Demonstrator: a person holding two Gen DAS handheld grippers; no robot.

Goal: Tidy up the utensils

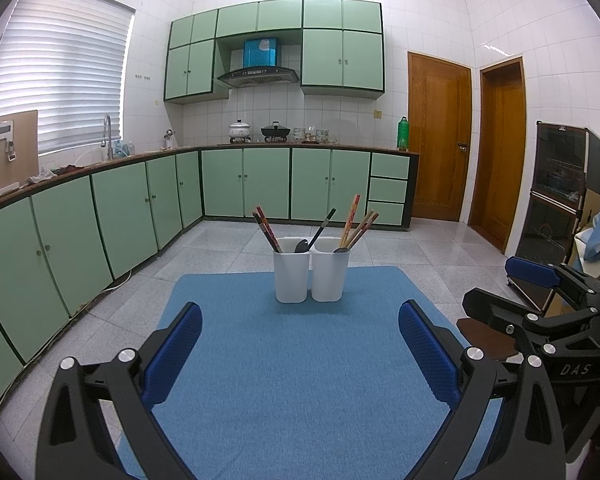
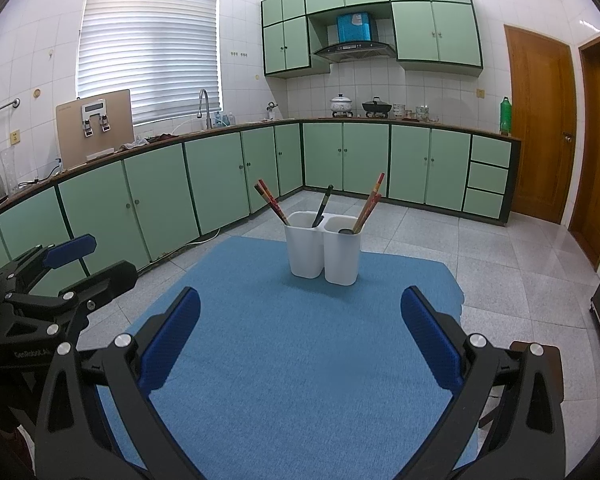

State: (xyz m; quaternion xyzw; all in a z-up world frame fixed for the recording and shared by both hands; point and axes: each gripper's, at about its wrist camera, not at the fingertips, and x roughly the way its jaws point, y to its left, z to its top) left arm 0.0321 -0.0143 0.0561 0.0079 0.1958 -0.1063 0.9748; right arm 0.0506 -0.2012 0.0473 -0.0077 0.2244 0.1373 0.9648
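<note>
- Utensils stand in two white holders at the far middle of a blue mat (image 1: 300, 360); from the left gripper (image 1: 300, 332) they sit at 12 o'clock, well apart from its fingertips.
- Left holder (image 1: 291, 276): a pair of dark red chopsticks (image 1: 266, 229) leaning toward 11 o'clock, plus a black spoon (image 1: 318, 232) tilted toward 1 o'clock, bowl down inside the cup.
- Right holder (image 1: 329, 276), touching the left one: several reddish and pale chopsticks (image 1: 356, 224) fanned toward 1 o'clock; a dark spoon bowl (image 1: 341, 249) shows at the rim.
- Left gripper: jaws spread wide, blue pads apart, nothing between them, hovering over the mat's near half.
- Right gripper (image 2: 300, 320): likewise wide open and empty; the holders lie at 12 o'clock from it.
- In the left wrist view, the right gripper shows at 3 o'clock; in the right wrist view, the left one shows at 9 o'clock.
- Background: green cabinets (image 1: 132, 216) along the wall, wooden doors (image 1: 440, 136) at 2 o'clock.
</note>
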